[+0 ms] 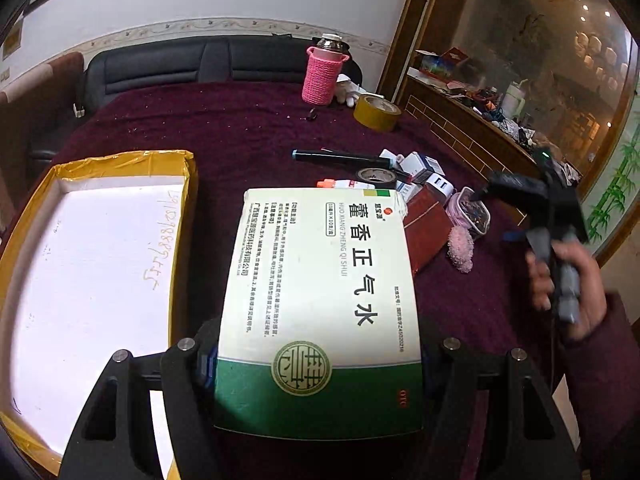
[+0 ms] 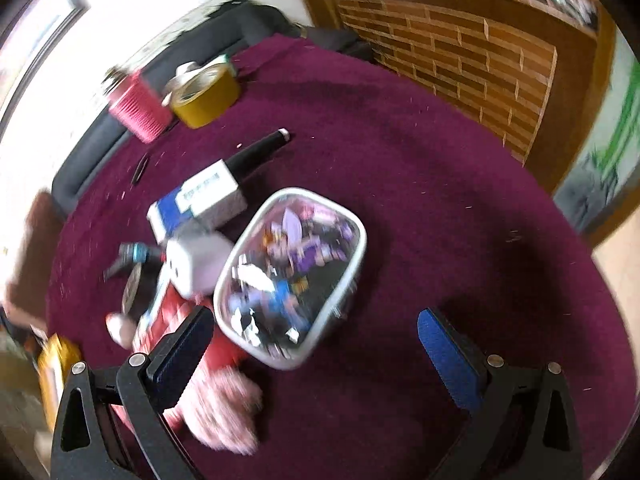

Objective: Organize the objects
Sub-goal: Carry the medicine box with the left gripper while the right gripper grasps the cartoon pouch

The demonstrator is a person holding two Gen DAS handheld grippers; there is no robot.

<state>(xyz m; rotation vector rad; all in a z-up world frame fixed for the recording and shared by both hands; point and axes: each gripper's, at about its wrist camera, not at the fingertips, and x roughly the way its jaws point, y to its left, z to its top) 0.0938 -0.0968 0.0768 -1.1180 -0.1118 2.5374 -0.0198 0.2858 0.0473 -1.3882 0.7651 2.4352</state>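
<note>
The left hand-held gripper (image 1: 316, 364) clamps a medicine box (image 1: 320, 300), whose sides hide the pads. At nine o'clock lies an open tray (image 1: 188, 184). The right hand-held gripper (image 2: 316, 344) gapes wide above a blurred clear pouch (image 2: 292, 276) on the tabletop (image 2: 440, 200), contents unreadable.

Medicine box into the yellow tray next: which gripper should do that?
Left. The left gripper already grips the medicine box between its fingers, and the yellow tray lies just beside it. The right gripper is open and holds nothing, over by the clear container.
</note>
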